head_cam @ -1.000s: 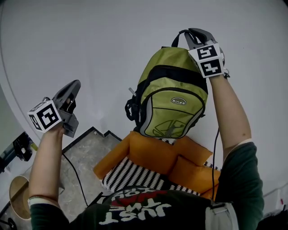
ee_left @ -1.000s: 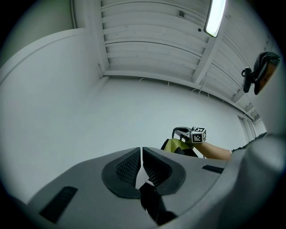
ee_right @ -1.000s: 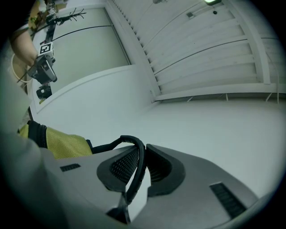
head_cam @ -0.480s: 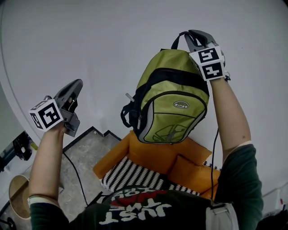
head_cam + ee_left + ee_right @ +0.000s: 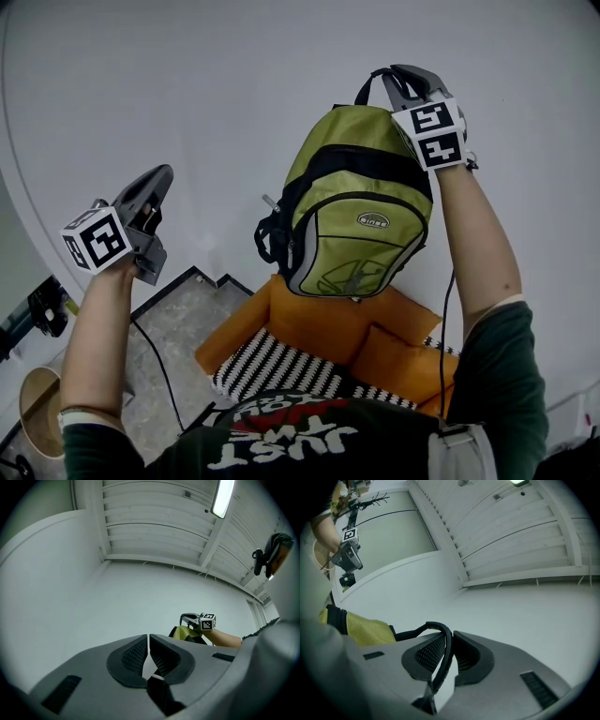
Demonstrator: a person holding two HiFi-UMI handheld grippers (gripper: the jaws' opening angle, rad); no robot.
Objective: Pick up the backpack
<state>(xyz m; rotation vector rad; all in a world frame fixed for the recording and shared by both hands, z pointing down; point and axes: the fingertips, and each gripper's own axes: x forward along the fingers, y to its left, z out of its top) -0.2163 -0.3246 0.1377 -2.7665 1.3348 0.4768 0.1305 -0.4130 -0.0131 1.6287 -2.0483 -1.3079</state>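
A green and black backpack (image 5: 361, 202) hangs in the air in front of a white wall, high at the right of the head view. My right gripper (image 5: 398, 75) is shut on its black top handle (image 5: 440, 644), which runs between the two pads; a corner of the green fabric (image 5: 365, 627) shows at the left of the right gripper view. My left gripper (image 5: 157, 178) is held up at the left, well apart from the bag, its jaws shut with nothing between them (image 5: 148, 654). From the left gripper view the backpack (image 5: 183, 633) is small and far off.
Below the bag stands an orange sofa (image 5: 309, 323) with an orange cushion (image 5: 398, 361) and a black-and-white striped seat (image 5: 281, 367). A grey stone floor (image 5: 173, 323) lies to the left, with a black cable across it and a round wooden stool (image 5: 37, 412) at the lower left.
The backpack has swung slightly under the right gripper, turning a little; both grippers have stayed in place.
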